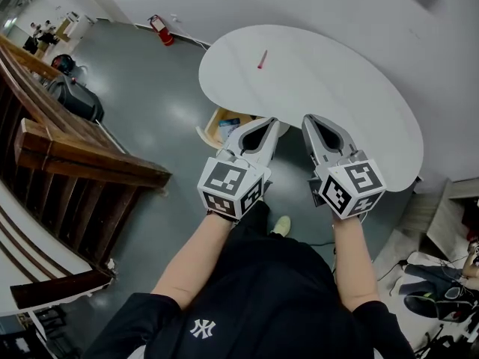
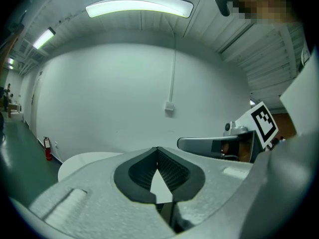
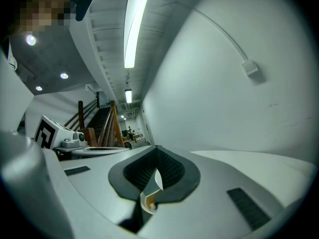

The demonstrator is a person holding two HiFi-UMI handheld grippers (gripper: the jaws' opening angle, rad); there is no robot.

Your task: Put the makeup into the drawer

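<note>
A slim pink-red makeup item lies alone on the white rounded table, towards its far left. Below the table's near edge, an open wooden box or drawer shows, partly hidden by the tabletop and my left gripper. My left gripper and right gripper hover side by side over the table's near edge, both shut with tips meeting and nothing held. In the left gripper view, the left gripper points at the wall above the table. The right gripper also points over the tabletop.
A wooden stair railing runs along the left. A red fire extinguisher stands by the back wall. Dark bags sit on the grey floor at the left. Shoes and clutter lie at the lower right.
</note>
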